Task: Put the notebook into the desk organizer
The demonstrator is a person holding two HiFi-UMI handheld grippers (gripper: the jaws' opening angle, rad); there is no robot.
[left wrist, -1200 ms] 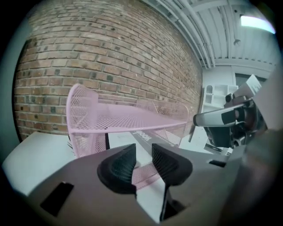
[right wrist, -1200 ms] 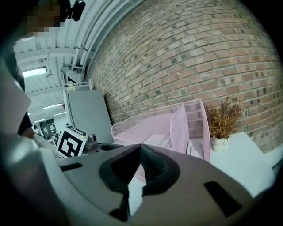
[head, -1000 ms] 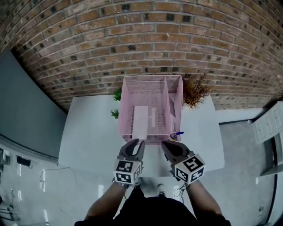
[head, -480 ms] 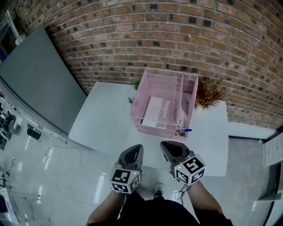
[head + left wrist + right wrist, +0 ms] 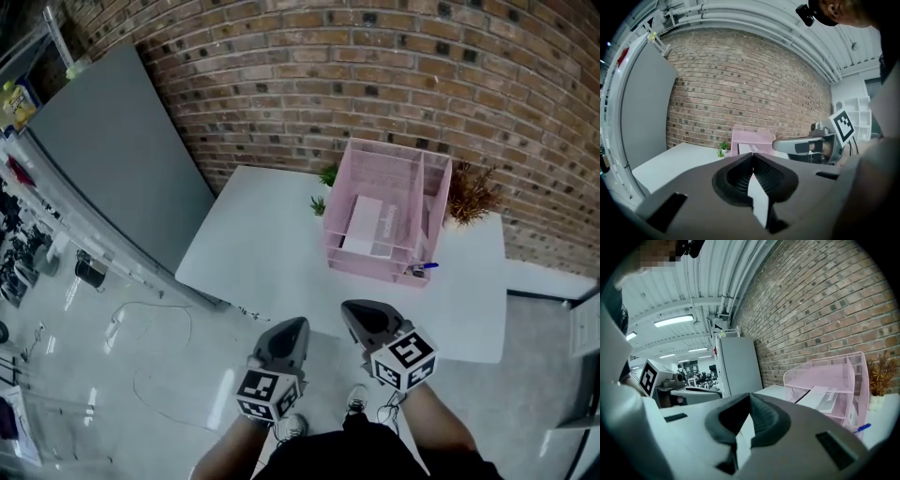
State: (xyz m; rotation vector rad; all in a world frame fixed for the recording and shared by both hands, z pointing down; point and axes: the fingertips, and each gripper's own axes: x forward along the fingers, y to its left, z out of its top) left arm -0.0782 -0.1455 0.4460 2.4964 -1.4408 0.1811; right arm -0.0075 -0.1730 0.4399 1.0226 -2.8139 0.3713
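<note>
The pink mesh desk organizer (image 5: 427, 202) stands at the far side of the white table (image 5: 267, 248), against the brick wall. A white notebook (image 5: 364, 225) lies inside its wide left compartment; it also shows in the right gripper view as the notebook (image 5: 820, 398) in the organizer (image 5: 834, 373). My left gripper (image 5: 294, 325) and right gripper (image 5: 352, 308) hang side by side in front of the table's near edge, well short of the organizer. Both are shut with nothing between the jaws. In their own views the left gripper (image 5: 752, 155) and the right gripper (image 5: 750, 395) show closed tips.
A blue pen (image 5: 427, 266) sticks out at the organizer's front right corner. Small green plants (image 5: 325, 175) stand to its left and a dried brown plant (image 5: 472, 197) to its right. A tall grey panel (image 5: 122, 150) stands at the left; cables lie on the glossy floor (image 5: 141, 375).
Both grippers have drawn back from the organizer's front to beyond the table's near edge. The left jaws, open a second ago, are now shut. The view has swung left.
</note>
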